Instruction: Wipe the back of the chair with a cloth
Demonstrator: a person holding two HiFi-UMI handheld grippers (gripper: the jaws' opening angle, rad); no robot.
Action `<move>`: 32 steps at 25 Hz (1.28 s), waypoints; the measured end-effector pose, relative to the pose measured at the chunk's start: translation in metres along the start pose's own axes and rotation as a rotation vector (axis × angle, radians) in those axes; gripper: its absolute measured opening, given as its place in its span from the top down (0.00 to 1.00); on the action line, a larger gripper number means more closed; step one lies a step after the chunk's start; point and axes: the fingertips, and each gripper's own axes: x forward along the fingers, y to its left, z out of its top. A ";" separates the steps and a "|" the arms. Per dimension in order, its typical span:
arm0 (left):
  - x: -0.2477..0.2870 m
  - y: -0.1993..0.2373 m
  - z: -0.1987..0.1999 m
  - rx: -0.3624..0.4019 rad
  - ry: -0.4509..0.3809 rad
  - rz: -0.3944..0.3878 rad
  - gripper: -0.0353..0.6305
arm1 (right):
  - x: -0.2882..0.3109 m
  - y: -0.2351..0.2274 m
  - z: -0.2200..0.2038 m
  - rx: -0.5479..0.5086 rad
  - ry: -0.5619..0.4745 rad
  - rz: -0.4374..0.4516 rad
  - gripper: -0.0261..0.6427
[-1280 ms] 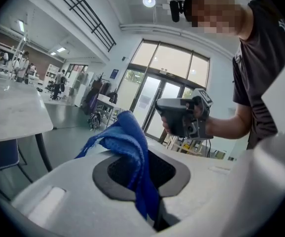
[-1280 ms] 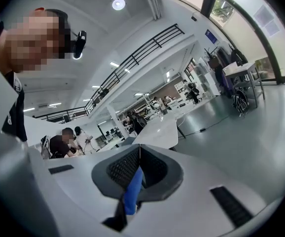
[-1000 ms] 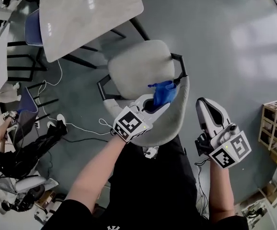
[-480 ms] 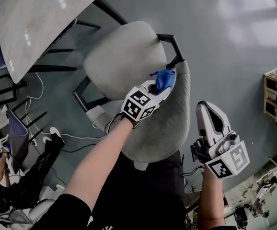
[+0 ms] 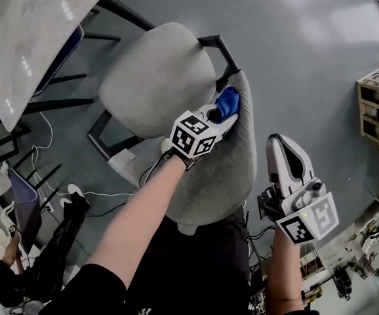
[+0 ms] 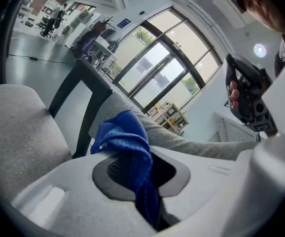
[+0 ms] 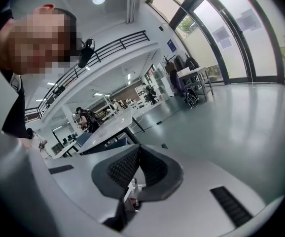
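The left gripper (image 5: 221, 115) pinched the blue cloth (image 5: 229, 102) on the rim of the chair back (image 5: 232, 166), at its 12 o'clock end. The right gripper (image 5: 282, 155) hung at 3 o'clock, jaws pressed together, empty. Bare floor (image 5: 307, 58) spread wide at 1 o'clock. A table (image 5: 25, 38) crowded 10 o'clock. The person's arm (image 5: 143, 209) hid part of the back.

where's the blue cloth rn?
Head view, centre: the blue cloth is clamped in the left gripper, against the top edge of the grey chair back, beside the black frame corner.
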 end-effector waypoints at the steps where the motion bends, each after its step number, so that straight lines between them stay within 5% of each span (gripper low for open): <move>1: -0.001 -0.005 0.002 -0.010 -0.006 -0.004 0.87 | -0.002 0.001 -0.002 0.004 0.002 -0.003 0.94; 15: -0.026 -0.064 0.014 -0.166 -0.089 -0.155 0.87 | -0.021 0.021 0.016 -0.006 -0.025 -0.006 0.94; 23: -0.060 -0.097 0.023 -0.037 -0.059 -0.247 0.87 | -0.026 0.033 0.021 0.038 -0.058 0.008 0.94; 27: -0.085 -0.076 0.024 0.047 -0.041 -0.167 0.87 | -0.029 0.031 0.023 0.013 -0.064 -0.006 0.94; 32: -0.084 -0.043 0.011 0.092 -0.018 -0.103 0.87 | -0.013 0.033 0.006 -0.165 -0.006 -0.043 0.94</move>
